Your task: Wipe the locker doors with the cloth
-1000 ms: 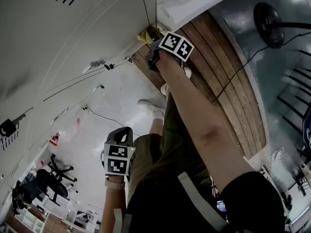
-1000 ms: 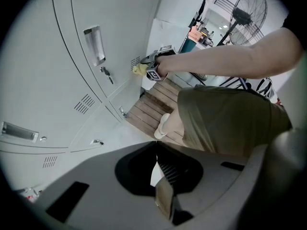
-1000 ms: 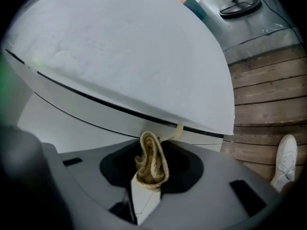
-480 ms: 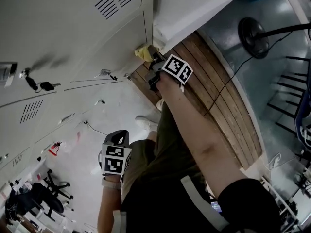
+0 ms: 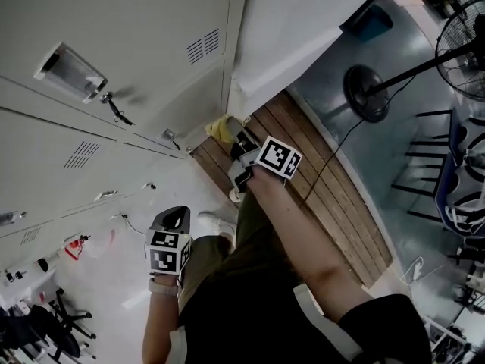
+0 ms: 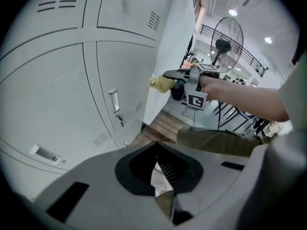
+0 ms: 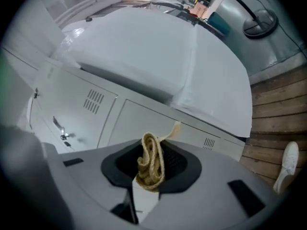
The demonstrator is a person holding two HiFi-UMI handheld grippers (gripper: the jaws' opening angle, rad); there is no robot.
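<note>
Right gripper point(image 7: 150, 178): jaws clamped on yellow cloth point(image 7: 151, 161), which is bunched between them and pokes out past the tips. Cloth held up to the locker doors point(image 5: 144, 36), at the bank's outer edge, below a vented door. Left gripper point(image 6: 162, 171): jaws together, holding nothing, hanging low and well clear of the locker doors.

A white shoe point(image 7: 286, 166) is placed on the wooden plank floor point(image 5: 341, 197); a fan base point(image 5: 366, 93) is supported by the adjoining grey floor point(image 5: 371, 165).
</note>
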